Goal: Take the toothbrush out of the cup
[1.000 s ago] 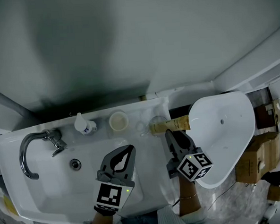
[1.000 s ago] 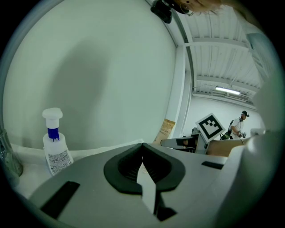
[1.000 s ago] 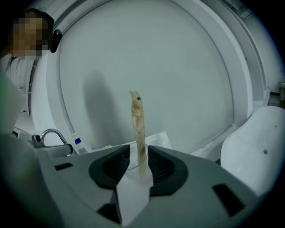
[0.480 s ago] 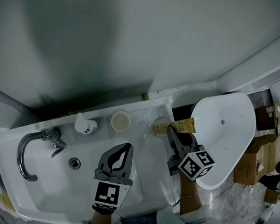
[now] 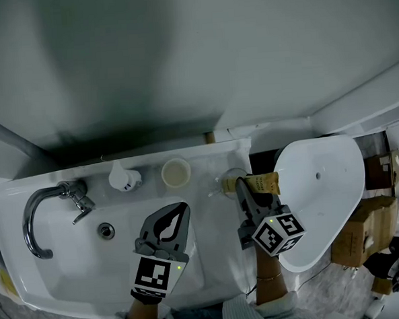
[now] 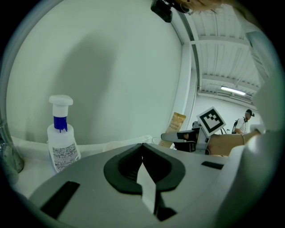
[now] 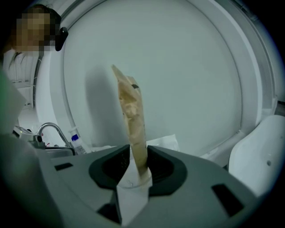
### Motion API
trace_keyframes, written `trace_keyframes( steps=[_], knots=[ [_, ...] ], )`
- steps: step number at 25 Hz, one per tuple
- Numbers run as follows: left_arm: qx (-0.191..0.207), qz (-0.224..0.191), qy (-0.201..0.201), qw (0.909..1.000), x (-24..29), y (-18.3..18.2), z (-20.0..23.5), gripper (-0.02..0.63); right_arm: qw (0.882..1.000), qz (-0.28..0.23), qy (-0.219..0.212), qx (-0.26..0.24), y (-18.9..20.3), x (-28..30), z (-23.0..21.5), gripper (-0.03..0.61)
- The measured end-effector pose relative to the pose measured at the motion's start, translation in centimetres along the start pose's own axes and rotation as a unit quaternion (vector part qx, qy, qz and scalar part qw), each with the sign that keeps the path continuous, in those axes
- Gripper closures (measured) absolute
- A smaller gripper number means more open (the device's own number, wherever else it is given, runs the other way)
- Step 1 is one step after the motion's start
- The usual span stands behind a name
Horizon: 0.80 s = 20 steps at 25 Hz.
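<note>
One toothbrush [image 7: 132, 116], wrapped in a tan paper sleeve, and it's caught right between the jaws of the right gripper [image 7: 133, 171]. The black pads press on it from both sides, low on its length. Most of the sleeve sticks out past the jaw tips, crumpled and leaning a little.

From the head view, the sleeve [image 5: 261, 182] lies across the far right corner of the sink [image 5: 71, 264]. The right gripper [image 5: 242, 190] bites it near its left end. That end overlaps a clear glass cup [image 5: 231, 178] on the sink's back ledge. Is the tip inside the glass or just above it? Can't tell from here.

Over to the left gripper [image 6: 143, 156]: jaws pressed together, tip to tip, nothing between them. It hangs over the basin [image 5: 179, 214], well apart from the toothbrush. In its own view it points at the back wall. The right gripper's marker cube [image 6: 210, 120] and the tan sleeve [image 6: 177, 122] show beyond it to the right.

Along the ledge, left of the glass, stands a cream cup [image 5: 176, 172]. Next comes a white bottle [image 5: 123, 177] with a blue collar [image 6: 61, 138]. The chrome tap [image 5: 41, 212] curves over the left of the basin, with the drain [image 5: 107, 230] just beside it. Right of the sink sits a white oval shell [image 5: 323, 195], and past that a cardboard box [image 5: 362, 230].
</note>
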<state>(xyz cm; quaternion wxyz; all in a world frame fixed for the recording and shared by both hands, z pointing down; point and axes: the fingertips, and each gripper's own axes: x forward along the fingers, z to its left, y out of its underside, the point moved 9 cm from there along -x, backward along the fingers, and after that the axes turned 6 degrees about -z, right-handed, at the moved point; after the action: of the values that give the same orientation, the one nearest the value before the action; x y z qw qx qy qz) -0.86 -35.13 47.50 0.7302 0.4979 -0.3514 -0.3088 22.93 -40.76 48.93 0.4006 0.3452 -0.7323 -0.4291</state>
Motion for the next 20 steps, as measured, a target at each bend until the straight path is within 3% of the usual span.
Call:
trace_keyframes(
  steps=[4, 11, 20],
  knots=[
    [0.0, -0.003, -0.003, 1.0, 0.0, 0.0, 0.1, 0.597, 1.0, 0.008, 0.0, -0.013, 0.0, 0.3, 0.3, 0.46],
    [-0.001, -0.006, -0.01, 0.9999, -0.4, 0.3, 0.5, 0.597, 0.999, 0.016, 0.013, -0.026, 0.2, 0.1, 0.4, 0.523],
    [0.001, -0.013, -0.014, 0.9998, -1.0, -0.6, 0.1, 0.597, 0.999, 0.015, 0.011, -0.031, -0.4, 0.0, 0.9, 0.531]
  ],
)
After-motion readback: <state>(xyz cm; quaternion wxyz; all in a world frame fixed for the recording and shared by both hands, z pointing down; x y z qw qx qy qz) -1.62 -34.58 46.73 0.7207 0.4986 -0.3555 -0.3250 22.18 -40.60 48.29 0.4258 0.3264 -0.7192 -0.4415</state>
